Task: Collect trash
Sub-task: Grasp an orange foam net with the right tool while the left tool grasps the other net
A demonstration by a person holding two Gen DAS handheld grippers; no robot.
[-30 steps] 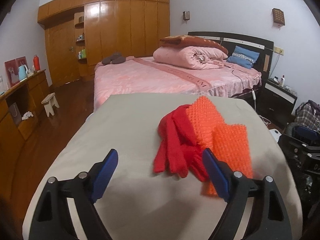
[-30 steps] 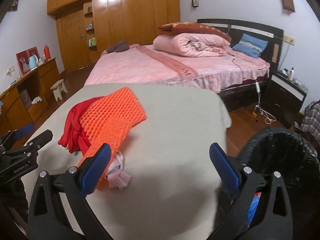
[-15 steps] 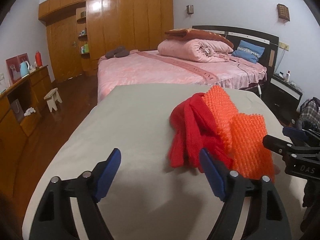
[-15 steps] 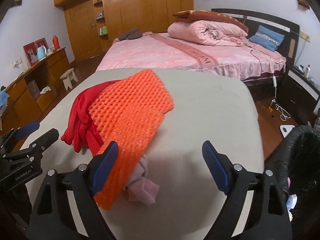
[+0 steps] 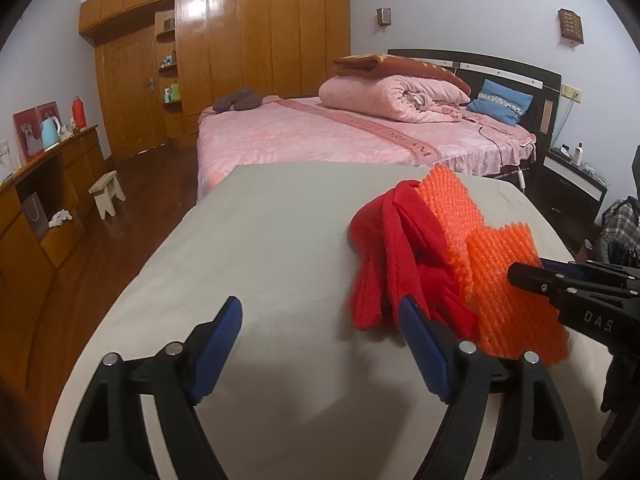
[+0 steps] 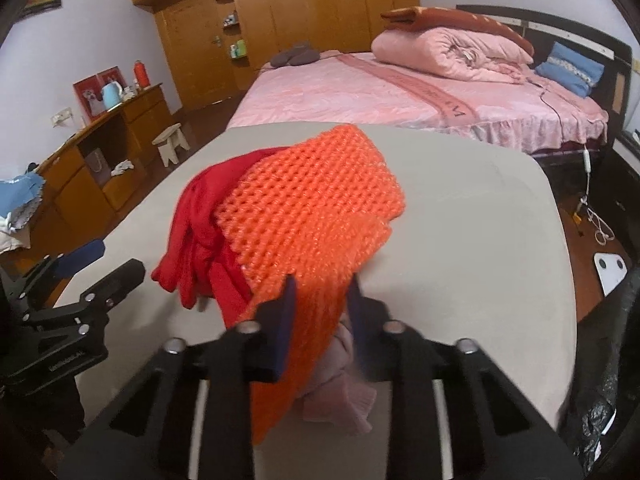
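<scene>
An orange foam mesh sheet (image 6: 312, 200) lies folded on the grey-covered table (image 6: 460, 240), partly over a red cloth (image 6: 196, 220). A pale pink cloth (image 6: 340, 392) lies under the mesh's near end. My right gripper (image 6: 322, 304) is closing, and its blue pads pinch that near end of the mesh. In the left wrist view the right gripper (image 5: 528, 274) enters from the right onto the mesh (image 5: 500, 264). My left gripper (image 5: 320, 320) stands open over bare table just left of the red cloth (image 5: 396, 248), with nothing between its fingers.
A black trash bag (image 6: 608, 400) hangs off the table's right edge. Beyond the table are a pink bed (image 5: 340, 136), a black nightstand (image 5: 572, 184), a wooden wardrobe (image 5: 248, 52), and at the left a wooden desk (image 5: 44, 184) and small stool (image 5: 106, 192).
My right gripper moved left over the orange mesh and its jaws went from wide open to pinched on the mesh's near end. The left gripper edged forward and stayed open.
</scene>
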